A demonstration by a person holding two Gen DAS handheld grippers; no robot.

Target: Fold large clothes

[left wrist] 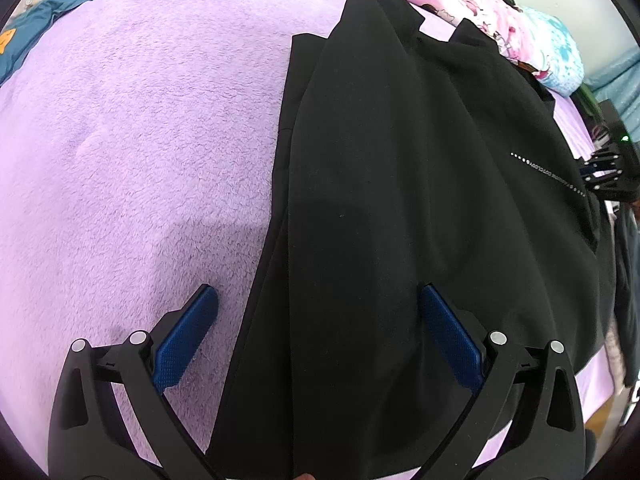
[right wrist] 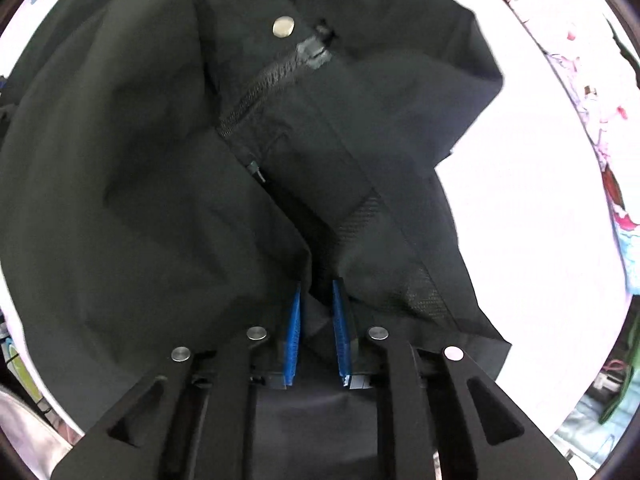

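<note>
At the bottom of the left wrist view, the left gripper (left wrist: 318, 304) held its two blue-padded fingers (left wrist: 184, 340) wide apart, with nothing between them; one pad lay over the fuzzy lilac fleece blanket (left wrist: 140, 140), the other over the large black jacket (left wrist: 420, 180). The jacket stretched from the lower centre of that frame up to the upper right, spread flat on the blanket with one long edge folded over itself. A row of small white dots and lettering (left wrist: 548, 174) showed on the cloth at the right. Beyond it, along the top edge, lay a pink flowered quilt (left wrist: 480, 12), and a teal garment (left wrist: 44, 20) sat in the upper left corner.

In the right wrist view, the right gripper (right wrist: 318, 304) stood low in the centre, its blue pads (right wrist: 340, 332) drawn close and pinching a fold of the jacket (right wrist: 120, 200). Higher up ran a black zipper (right wrist: 260, 88), and a round silver snap button (right wrist: 283, 26) sat near the top centre.
</note>
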